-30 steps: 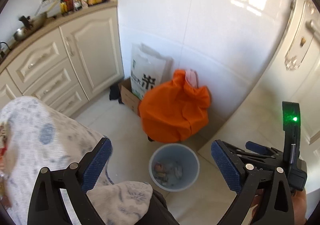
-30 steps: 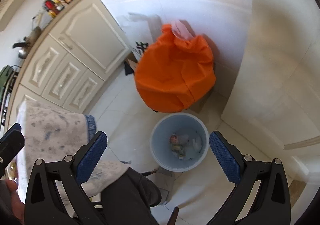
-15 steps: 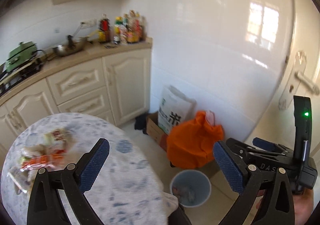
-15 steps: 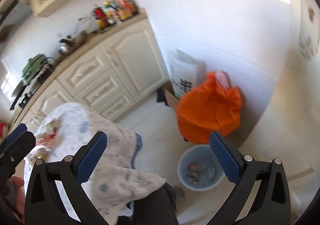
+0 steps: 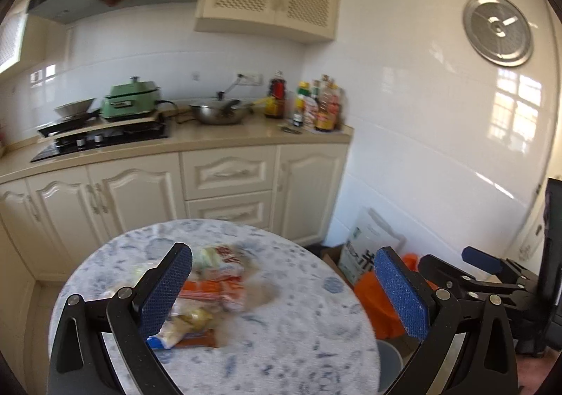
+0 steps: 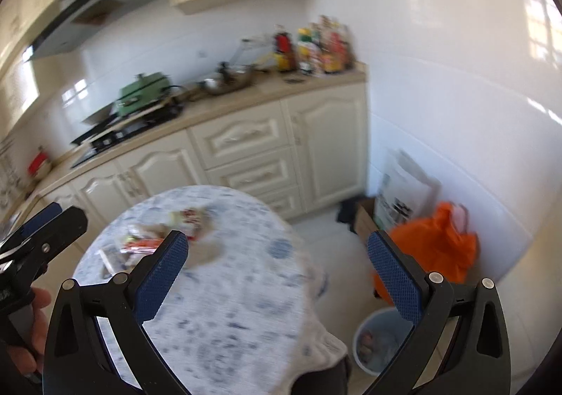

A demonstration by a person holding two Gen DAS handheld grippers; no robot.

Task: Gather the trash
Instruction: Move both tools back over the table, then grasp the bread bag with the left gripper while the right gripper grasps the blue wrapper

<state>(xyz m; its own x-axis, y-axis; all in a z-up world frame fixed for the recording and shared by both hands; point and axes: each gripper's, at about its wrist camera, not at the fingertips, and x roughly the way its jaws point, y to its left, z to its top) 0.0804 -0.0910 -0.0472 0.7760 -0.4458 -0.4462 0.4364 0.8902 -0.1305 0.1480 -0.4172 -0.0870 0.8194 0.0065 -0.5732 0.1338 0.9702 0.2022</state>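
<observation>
Wrappers (image 5: 214, 286) lie on the table (image 5: 298, 335); the bin (image 6: 381, 346) stands on the floor at its right.

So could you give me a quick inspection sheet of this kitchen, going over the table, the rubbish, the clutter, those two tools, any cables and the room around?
Surface: round table under a blue-patterned cloth.
Job's things: wrappers piled on the table; bin on the floor beside it, with trash inside.
Clutter: orange bag, white sack and cardboard box against the wall.
Grippers: left hand-held gripper open and empty; right hand-held gripper open and empty.
Cables: a dark cord on the counter by the green cooker.
Surroundings: cream cabinets, stove, wok, bottles, white tiled wall.
</observation>
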